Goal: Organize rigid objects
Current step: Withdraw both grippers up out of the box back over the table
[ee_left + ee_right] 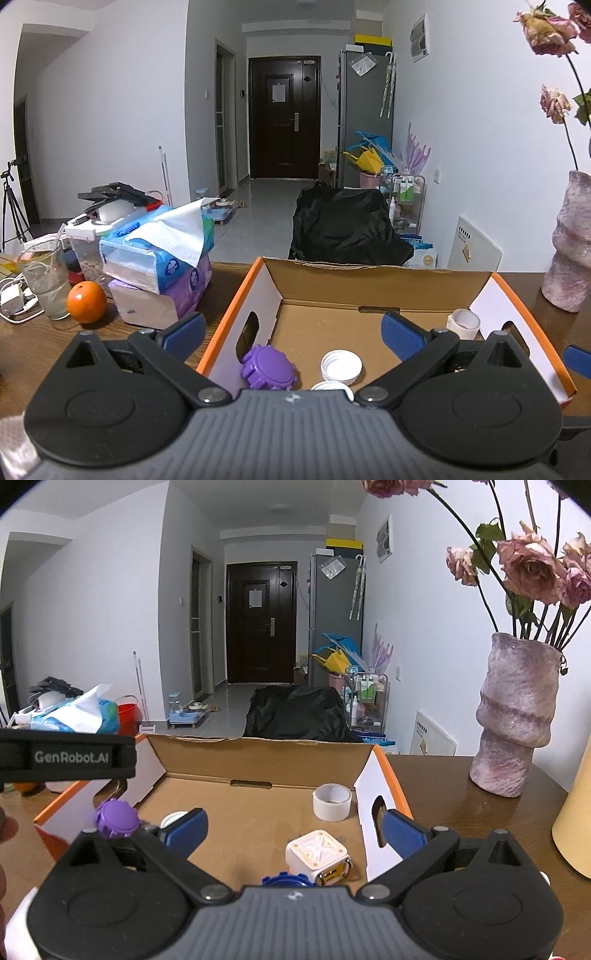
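An open cardboard box with orange rim (236, 295) (384, 764) stands on the brown table. Inside lie a purple gear-shaped cap (267, 367) (117, 818), a white bottle cap (341, 365), a roll of white tape (463, 323) (331, 801), a white cube-shaped gadget (319, 856) and a blue gear-shaped piece (286, 880). My left gripper (295, 328) is open and empty above the box's left wall. My right gripper (293, 829) is open and empty over the box, above the white cube. A blue finger of the right gripper shows in the left wrist view (578, 360).
Tissue packs (162, 254), an orange (86, 302), a glass (42, 280) and a jar (85, 251) crowd the table left of the box. A pink vase with dried roses (515, 716) (570, 243) stands right of it. A yellow object (574, 823) is at far right.
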